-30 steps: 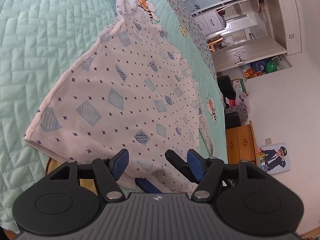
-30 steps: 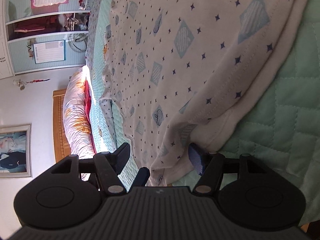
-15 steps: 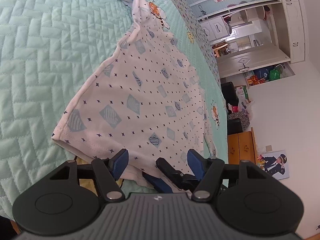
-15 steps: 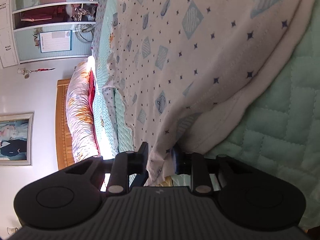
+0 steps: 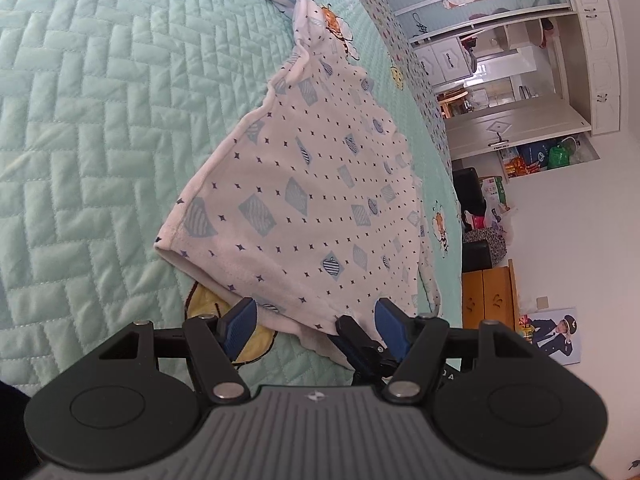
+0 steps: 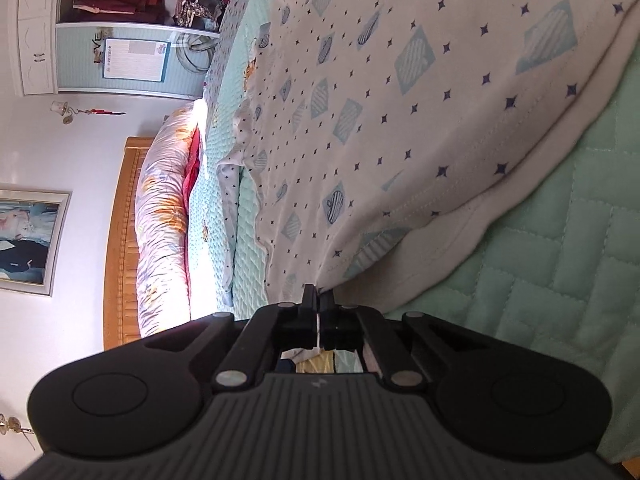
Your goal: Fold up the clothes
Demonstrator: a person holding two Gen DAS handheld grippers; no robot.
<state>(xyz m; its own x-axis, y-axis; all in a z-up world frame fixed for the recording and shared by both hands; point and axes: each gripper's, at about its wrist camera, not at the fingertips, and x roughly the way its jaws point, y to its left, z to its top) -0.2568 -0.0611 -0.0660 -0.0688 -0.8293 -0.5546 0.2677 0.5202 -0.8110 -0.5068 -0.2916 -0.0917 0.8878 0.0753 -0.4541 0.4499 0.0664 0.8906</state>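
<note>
A white garment (image 5: 312,200) with small blue diamonds and stars lies spread on the mint quilted bedspread (image 5: 100,120). Its near hem lifts off the bed towards me. My left gripper (image 5: 315,320) stands open, and the hem hangs between its blue pads (image 5: 240,320) without either pressing on it. The black fingers of my right gripper (image 5: 358,344) pinch the hem's corner just inside the left gripper's right pad. In the right wrist view the right gripper (image 6: 318,300) is shut on a thin fold of the garment (image 6: 400,120), which stretches away over the bedspread (image 6: 560,280).
A rolled floral duvet (image 6: 160,220) lies against the wooden headboard (image 6: 120,240) at one end of the bed. Past the bed's far edge stand an orange cabinet (image 5: 488,292), a white door (image 5: 516,128) and white wardrobes (image 5: 592,40).
The right gripper's jaws have closed from wide open onto the garment's hem. The left gripper has drawn back, so the garment looks smaller and farther, and its jaws have stayed open.
</note>
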